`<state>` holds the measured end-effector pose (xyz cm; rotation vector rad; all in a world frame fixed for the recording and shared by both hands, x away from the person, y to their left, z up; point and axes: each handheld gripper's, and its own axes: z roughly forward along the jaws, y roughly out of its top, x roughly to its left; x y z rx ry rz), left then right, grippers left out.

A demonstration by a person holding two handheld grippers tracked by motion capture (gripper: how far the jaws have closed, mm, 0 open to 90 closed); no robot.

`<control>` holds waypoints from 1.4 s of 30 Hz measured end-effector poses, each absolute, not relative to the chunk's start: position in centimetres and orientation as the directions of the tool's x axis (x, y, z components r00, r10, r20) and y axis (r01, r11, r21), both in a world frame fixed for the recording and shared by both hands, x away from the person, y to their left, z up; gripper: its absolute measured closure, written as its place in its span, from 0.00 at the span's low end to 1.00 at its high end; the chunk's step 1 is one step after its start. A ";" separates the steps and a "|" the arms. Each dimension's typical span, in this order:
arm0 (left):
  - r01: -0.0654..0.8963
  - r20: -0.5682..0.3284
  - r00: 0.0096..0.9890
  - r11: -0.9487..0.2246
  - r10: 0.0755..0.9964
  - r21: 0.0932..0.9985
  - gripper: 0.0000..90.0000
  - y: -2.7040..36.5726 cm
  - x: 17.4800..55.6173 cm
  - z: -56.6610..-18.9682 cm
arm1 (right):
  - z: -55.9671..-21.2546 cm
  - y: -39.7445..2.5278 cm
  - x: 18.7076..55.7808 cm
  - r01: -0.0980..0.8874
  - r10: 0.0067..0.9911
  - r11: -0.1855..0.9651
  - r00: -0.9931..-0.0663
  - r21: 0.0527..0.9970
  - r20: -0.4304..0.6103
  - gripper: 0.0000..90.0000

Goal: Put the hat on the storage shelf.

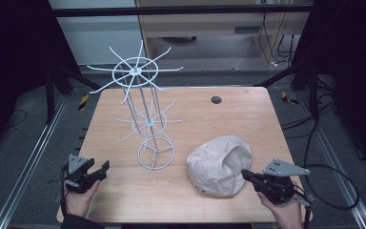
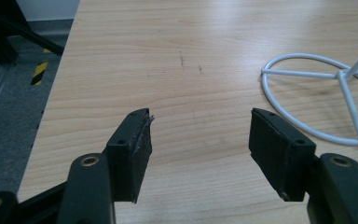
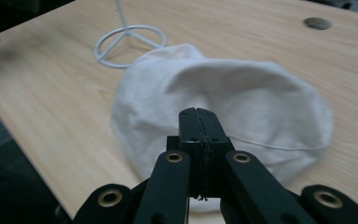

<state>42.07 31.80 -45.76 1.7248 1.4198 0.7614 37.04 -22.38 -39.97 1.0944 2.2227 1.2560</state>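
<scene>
A white wire rack (image 1: 136,71) with two tiers of spoke arms stands on its ring base (image 2: 303,73) in the middle of the wooden table (image 1: 219,119). A crumpled white cloth cap (image 1: 219,164) lies to its right, near the front. My right gripper (image 1: 245,175) is shut, its tips resting at the cap's right edge; in the right gripper view the jaws (image 3: 199,114) are pressed together over the cap (image 3: 242,93), with no cloth visible between them. My left gripper (image 1: 100,171) is open and empty at the front left, above bare wood (image 2: 200,135).
A dark round hole (image 1: 216,99) sits in the table top at the back right. Metal rails and cables run along the floor on both sides. The table's left edge is close to my left gripper.
</scene>
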 end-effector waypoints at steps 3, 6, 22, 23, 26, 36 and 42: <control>0.526 -0.024 0.199 -0.086 0.980 0.846 0.43 31.9 42.1 -45.8 | -40.4 -21.2 36.8 0.447 0.739 0.329 -0.671 0.832 0.069 1.00; 0.528 -0.021 0.203 -0.092 0.979 0.844 0.43 31.9 42.1 -45.8 | -40.9 -20.1 36.6 0.445 0.713 0.356 -0.698 0.822 0.069 1.00; 0.534 -0.007 0.220 -0.115 0.975 0.838 0.43 31.7 42.3 -46.0 | -45.3 -16.9 37.7 0.476 0.661 0.461 -0.747 0.749 0.068 1.00; 0.534 -0.005 0.221 -0.116 0.975 0.838 0.43 31.7 42.3 -46.0 | -45.3 -16.9 37.7 0.476 0.661 0.461 -0.747 0.749 0.068 1.00; 0.532 -0.005 0.219 -0.115 0.976 0.839 0.43 31.7 42.4 -46.0 | -45.9 -16.2 38.0 0.475 0.658 0.462 -0.750 0.749 0.070 1.00; 0.538 0.000 0.219 -0.120 0.976 0.834 0.42 31.8 42.5 -46.1 | -46.5 -14.0 39.2 0.456 0.681 0.455 -0.732 0.765 0.032 1.00; 0.543 0.006 0.225 -0.130 0.974 0.829 0.41 31.7 42.6 -46.2 | -46.6 -12.9 40.1 0.456 0.706 0.431 -0.708 0.778 0.024 1.00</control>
